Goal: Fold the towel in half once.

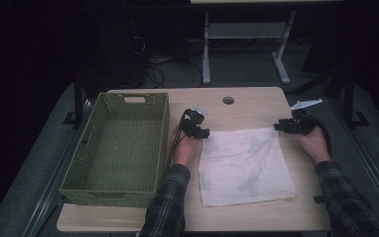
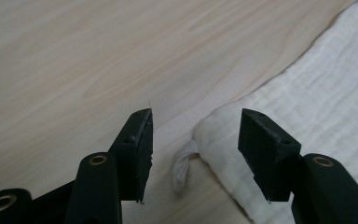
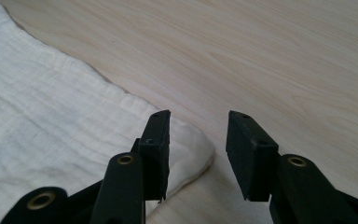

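Cloth (image 1: 244,165) prob. thin & floppy: w/ both grippers (image 1: 198,129) (image 1: 288,125) spread, nothing pinched, grab its far corners.

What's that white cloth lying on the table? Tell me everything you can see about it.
The white cloth is a roughly square towel of soft, crinkled woven fabric, spread flat on the light wooden table, right of the green woven basket. Its edges are hemmed and slightly wavy, and faint grey shadows mark its middle. A small fabric loop sticks out at one far corner, between the open jaws of the left gripper. The right gripper stands open at the other far corner.
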Available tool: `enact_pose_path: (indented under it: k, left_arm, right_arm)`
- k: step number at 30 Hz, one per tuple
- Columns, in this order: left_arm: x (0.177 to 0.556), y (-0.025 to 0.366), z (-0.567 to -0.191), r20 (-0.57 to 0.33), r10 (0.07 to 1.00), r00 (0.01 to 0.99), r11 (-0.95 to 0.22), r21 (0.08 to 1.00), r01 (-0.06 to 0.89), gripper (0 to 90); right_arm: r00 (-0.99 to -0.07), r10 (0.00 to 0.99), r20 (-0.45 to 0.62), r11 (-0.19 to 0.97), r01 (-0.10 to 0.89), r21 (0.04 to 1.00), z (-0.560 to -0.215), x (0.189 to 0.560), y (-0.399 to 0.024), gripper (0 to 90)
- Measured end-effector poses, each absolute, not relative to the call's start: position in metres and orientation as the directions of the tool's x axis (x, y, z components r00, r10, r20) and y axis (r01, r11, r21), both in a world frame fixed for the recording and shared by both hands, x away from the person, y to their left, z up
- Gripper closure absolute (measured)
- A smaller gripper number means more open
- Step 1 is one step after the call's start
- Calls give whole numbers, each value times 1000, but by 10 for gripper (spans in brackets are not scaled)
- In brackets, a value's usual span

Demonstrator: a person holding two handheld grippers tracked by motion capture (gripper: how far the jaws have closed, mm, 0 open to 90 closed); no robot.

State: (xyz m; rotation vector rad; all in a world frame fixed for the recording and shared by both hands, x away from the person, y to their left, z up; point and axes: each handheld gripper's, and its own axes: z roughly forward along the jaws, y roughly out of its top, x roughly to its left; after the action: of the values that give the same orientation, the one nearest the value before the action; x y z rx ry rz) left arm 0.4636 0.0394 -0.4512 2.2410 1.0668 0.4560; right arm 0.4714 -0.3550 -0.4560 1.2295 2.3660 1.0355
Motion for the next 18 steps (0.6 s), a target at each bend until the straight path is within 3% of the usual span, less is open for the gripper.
enact_pose_path:
  k: [18]
  left_arm:
    - [476, 39, -462, 80, 793, 604, -507, 637, 581, 739]
  right_arm:
    - [-582, 809, 88, 373, 622, 689, -467, 474, -357, 646]
